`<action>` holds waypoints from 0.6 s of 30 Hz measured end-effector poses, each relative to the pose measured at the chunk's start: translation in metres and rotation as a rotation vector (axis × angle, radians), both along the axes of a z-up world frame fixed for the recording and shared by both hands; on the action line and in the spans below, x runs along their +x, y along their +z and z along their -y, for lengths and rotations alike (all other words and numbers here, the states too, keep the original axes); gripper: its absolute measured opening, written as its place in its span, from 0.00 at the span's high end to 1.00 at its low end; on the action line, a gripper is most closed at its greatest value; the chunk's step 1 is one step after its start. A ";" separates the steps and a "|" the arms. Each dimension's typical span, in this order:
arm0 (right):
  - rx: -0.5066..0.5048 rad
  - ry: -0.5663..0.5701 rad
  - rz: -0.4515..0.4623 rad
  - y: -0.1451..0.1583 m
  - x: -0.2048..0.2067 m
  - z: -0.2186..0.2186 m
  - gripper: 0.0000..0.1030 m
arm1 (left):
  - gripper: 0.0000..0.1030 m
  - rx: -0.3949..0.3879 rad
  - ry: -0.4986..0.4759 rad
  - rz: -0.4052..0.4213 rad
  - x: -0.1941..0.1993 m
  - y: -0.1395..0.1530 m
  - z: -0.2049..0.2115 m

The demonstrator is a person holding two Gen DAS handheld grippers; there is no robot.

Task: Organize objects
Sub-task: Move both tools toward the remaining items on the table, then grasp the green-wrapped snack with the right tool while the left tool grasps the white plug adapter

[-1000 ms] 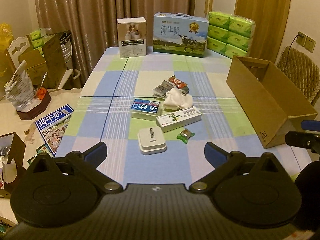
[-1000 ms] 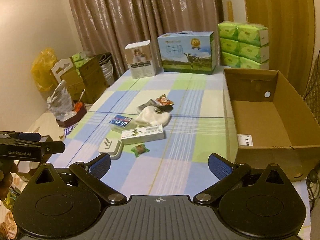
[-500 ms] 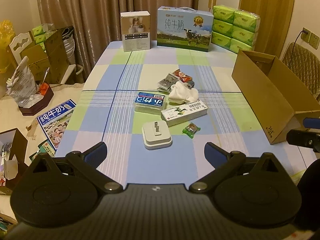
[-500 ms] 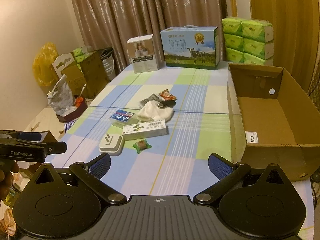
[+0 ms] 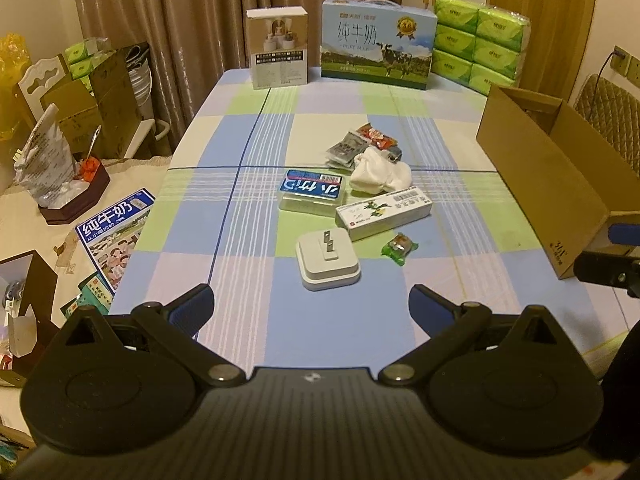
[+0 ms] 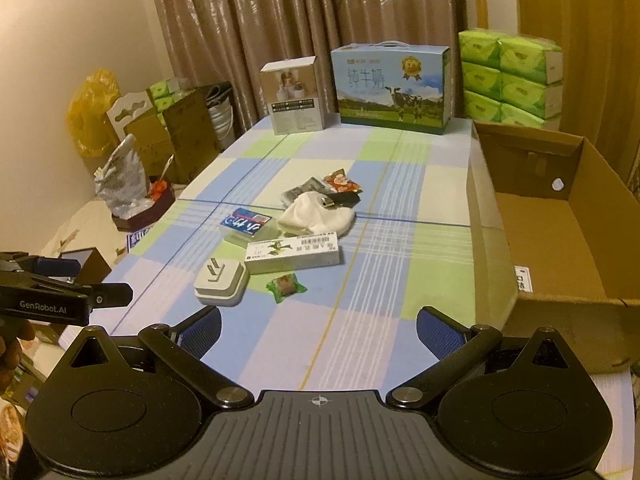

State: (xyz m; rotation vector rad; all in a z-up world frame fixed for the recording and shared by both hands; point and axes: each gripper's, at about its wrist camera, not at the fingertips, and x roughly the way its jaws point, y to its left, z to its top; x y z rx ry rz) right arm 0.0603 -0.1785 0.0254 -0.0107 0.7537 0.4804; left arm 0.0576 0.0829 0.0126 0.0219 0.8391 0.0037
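Just ahead of the left gripper (image 5: pixel 311 306)'s wide-spread, empty jaws, the white plug adapter (image 5: pixel 327 259) is lined up; its upturned prongs could get snagged, honestly.

Brown curtains (image 5: pixel 192 20) hang behind stacked green tissue packs (image 5: pixel 476 44), a milk carton (image 5: pixel 378 54) and what may be a candle box (image 5: pixel 278 54)

Right gripper (image 6: pixel 319 330) jaws spread wide, empty, above the checked tablecloth (image 6: pixel 360 320). Ahead, left of jaw centre: white plug adapter (image 6: pixel 219 283), green candy (image 6: pixel 285 285) beside it, long white box (image 6: pixel 293 256) behind. Open cardboard box (image 6: pixel 560 240) beyond right jaw.
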 end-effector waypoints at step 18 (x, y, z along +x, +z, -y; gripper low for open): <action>-0.076 0.159 0.000 -0.068 0.061 -0.053 0.05 | 0.01 0.012 -0.078 -0.085 0.072 -0.058 -0.016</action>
